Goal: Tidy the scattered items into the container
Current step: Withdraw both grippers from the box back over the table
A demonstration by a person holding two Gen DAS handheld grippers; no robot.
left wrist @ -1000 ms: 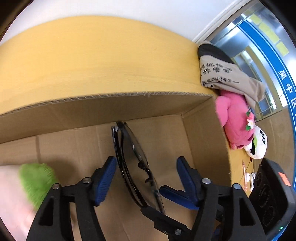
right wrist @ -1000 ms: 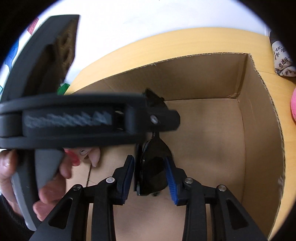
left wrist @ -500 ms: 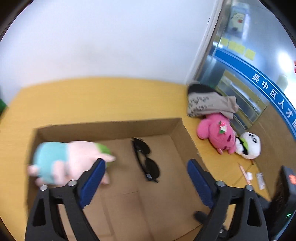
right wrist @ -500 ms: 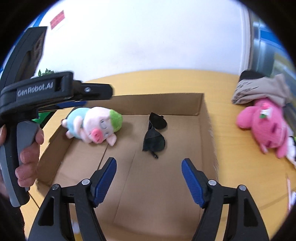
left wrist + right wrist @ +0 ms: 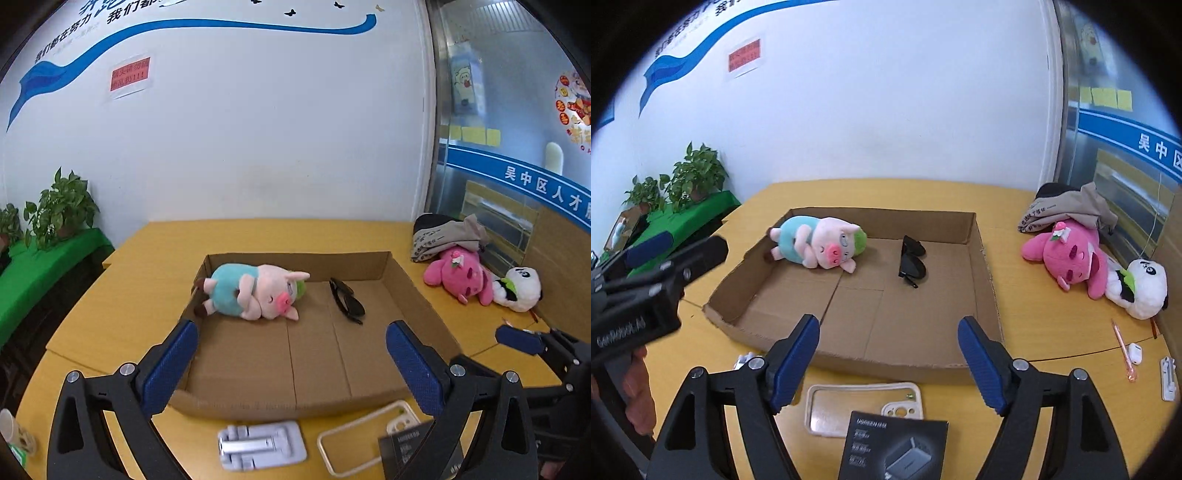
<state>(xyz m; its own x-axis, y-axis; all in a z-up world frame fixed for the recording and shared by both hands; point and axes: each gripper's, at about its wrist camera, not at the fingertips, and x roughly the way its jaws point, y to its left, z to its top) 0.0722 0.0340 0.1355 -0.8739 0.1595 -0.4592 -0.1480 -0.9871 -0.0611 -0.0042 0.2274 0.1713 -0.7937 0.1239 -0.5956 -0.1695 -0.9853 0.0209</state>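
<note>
A shallow cardboard box [image 5: 413,291] [image 5: 980,266] lies on the yellow table. Inside it lie a pig plush in a blue shirt [image 5: 255,291] [image 5: 820,245] and black sunglasses [image 5: 347,301] [image 5: 911,260]. My left gripper [image 5: 291,358] is open and empty, held above the box's near edge. My right gripper [image 5: 888,360] is open and empty, also above the near edge. In front of the box lie a clear phone case [image 5: 354,439] [image 5: 860,406], a grey folding stand [image 5: 262,445] and a black booklet [image 5: 894,446].
At the right lie a pink plush [image 5: 1071,254], a panda plush [image 5: 1141,291] and folded clothing [image 5: 1067,210]. A pink pen [image 5: 1123,350], a small white case [image 5: 1134,352] and a white clip [image 5: 1168,378] lie near the right edge. Potted plants [image 5: 59,210] stand left.
The right gripper let go of the sunglasses, which now lie in the box. Both grippers opened wide and pulled back and up out of the box.
</note>
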